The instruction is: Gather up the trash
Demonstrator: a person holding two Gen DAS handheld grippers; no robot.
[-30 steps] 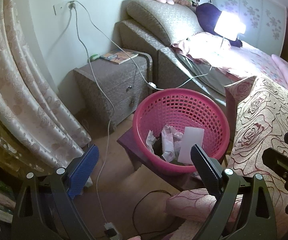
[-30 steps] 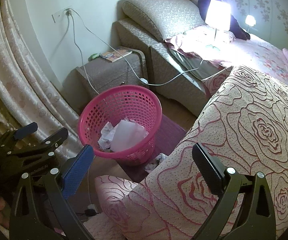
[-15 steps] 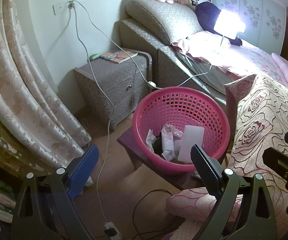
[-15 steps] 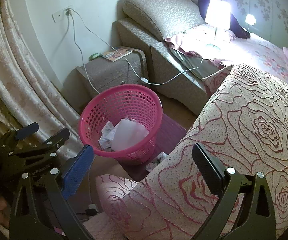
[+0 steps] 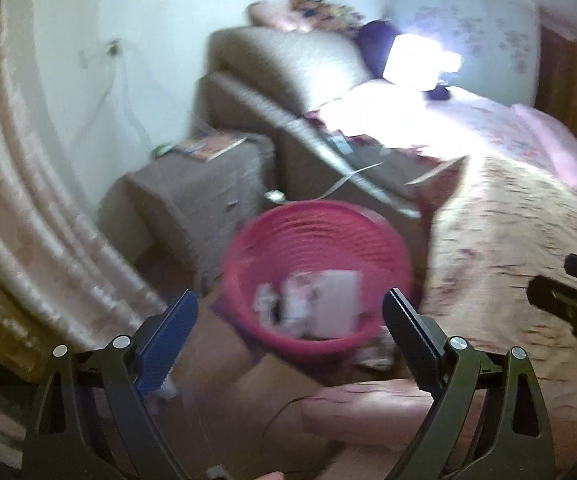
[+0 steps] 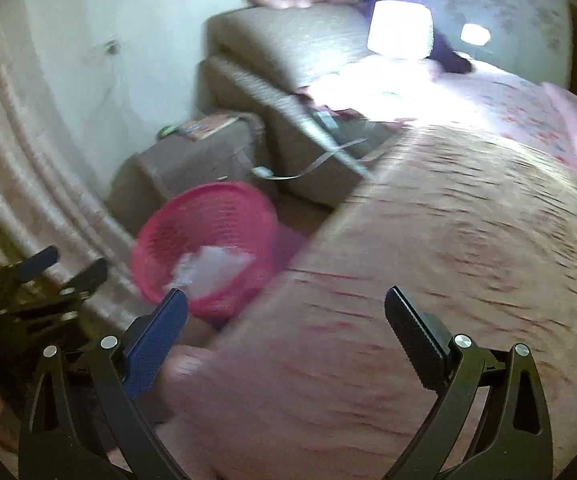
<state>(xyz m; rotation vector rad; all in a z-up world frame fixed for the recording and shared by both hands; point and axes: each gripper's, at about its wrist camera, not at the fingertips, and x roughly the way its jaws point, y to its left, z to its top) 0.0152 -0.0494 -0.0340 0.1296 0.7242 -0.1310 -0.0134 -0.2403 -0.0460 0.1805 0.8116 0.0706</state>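
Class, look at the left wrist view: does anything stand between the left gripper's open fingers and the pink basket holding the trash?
Nothing visible does. The left gripper is open and empty, and the pink basket with paper trash lies straight ahead between its fingers. The rose-patterned bedspread lies to the right, beside that line. The picture is blurred.

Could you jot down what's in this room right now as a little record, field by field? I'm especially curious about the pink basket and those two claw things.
place: bedroom, both views blurred
basket: pink basket, upright beside the bed
basket contents: white paper scraps
left gripper: open, holding nothing, basket ahead of it
right gripper: open, holding nothing, over the rose-patterned bedspread
nightstand: behind the basket, with a book on top
lamp: lit, at the head of the bed
curtain: on the left
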